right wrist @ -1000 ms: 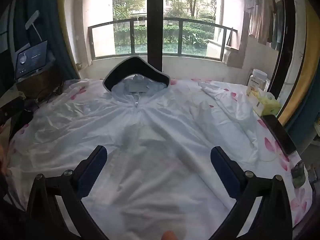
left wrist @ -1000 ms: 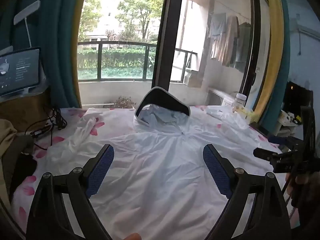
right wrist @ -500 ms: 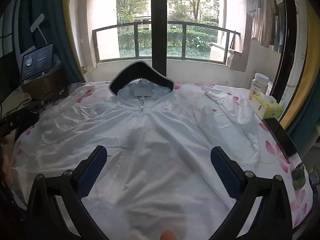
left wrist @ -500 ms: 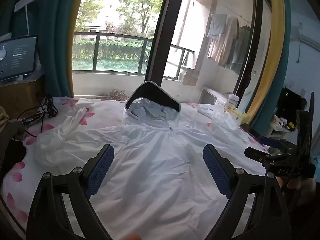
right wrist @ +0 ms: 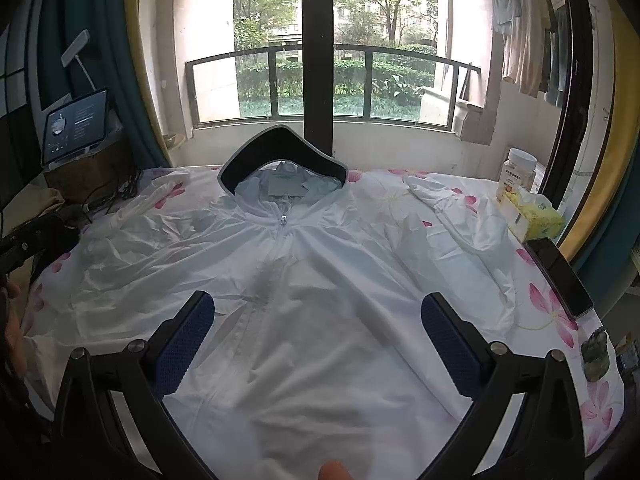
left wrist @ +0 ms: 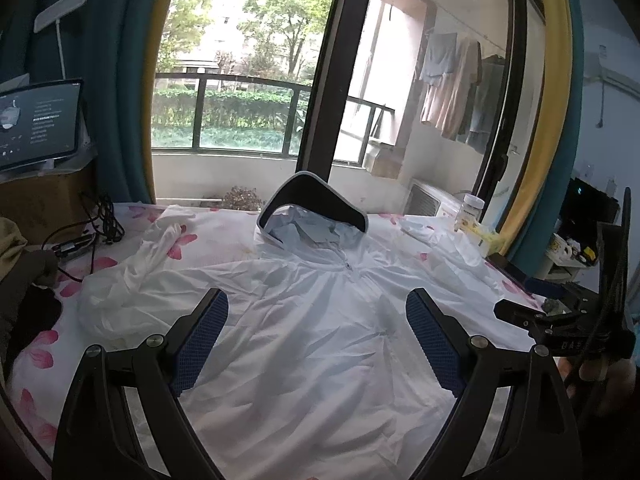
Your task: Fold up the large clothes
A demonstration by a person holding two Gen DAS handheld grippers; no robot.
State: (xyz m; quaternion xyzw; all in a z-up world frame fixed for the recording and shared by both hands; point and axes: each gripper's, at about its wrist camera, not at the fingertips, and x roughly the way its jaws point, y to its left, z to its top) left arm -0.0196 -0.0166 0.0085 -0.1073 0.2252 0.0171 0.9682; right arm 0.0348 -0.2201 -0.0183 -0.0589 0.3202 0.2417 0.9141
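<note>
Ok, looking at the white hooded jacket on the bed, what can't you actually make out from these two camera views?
- Hem of the white hooded jacket: both wrist views, cut off by the bottom edge and the gripper frames.
- Left sleeve: left wrist view, bunched, so the cuff is hidden in its folds.
- Label inside the hood: right wrist view, print too small.
- Tablet text: left wrist view, too small and blurred.
- Jar label: right wrist view, unreadable.

Both wrist views look low across the white jacket (left wrist: 320,340) toward the balcony window (right wrist: 316,76); the left view sits further left, both sharing hood and railing.
</note>
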